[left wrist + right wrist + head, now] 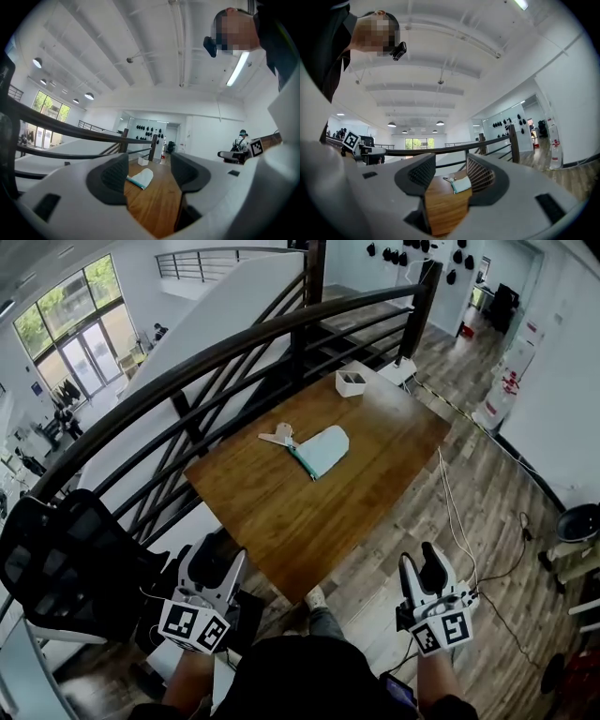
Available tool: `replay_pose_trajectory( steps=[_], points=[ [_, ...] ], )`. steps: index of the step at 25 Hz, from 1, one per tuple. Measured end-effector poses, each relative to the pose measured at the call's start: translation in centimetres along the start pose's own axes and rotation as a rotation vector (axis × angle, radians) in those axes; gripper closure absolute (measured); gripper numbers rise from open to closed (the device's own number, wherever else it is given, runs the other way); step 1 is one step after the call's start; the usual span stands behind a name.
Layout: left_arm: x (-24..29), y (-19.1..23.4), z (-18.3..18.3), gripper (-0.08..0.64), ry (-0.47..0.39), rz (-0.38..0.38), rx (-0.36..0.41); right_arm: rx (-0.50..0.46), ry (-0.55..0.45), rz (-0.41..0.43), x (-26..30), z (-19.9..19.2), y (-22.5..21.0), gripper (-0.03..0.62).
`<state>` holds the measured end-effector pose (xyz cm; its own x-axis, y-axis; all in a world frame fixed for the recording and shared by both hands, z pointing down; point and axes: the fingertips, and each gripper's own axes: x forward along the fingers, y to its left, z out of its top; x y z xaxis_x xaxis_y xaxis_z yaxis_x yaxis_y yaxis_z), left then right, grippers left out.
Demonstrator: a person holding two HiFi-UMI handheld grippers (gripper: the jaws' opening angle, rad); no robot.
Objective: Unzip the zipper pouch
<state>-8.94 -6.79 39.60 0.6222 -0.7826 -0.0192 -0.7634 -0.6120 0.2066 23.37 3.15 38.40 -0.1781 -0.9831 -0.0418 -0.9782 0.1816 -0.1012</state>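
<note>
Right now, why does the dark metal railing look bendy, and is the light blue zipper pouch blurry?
Head view: the wide lens bows the dark metal railing; the light blue zipper pouch on the brown wooden table looks sharp. Left and right gripper views: round pictures with black corners, pouch small but clear.
</note>
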Motion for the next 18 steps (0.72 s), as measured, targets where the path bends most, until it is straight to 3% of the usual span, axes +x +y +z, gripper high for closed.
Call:
replay_pose_trajectory(
  steps=[8, 15, 18],
  points=[
    [4.6, 1.3, -0.2, 0.285, 0.025, 0.028, 0.025, -0.032, 0.030, 0.087, 7.4, -1.1, -1.9, 0.402],
    [7.5, 2.2, -0.8, 0.285, 0.059, 0.040, 0.035, -0.061, 0.104, 0.176, 13.3, -3.5, -2.7, 0.408],
    [8.5, 2.9, -1.6, 0.285, 0.083, 0.060, 0.061, -0.116, 0.185, 0.231, 15.5, -5.6, -2.4, 0.419]
  ],
)
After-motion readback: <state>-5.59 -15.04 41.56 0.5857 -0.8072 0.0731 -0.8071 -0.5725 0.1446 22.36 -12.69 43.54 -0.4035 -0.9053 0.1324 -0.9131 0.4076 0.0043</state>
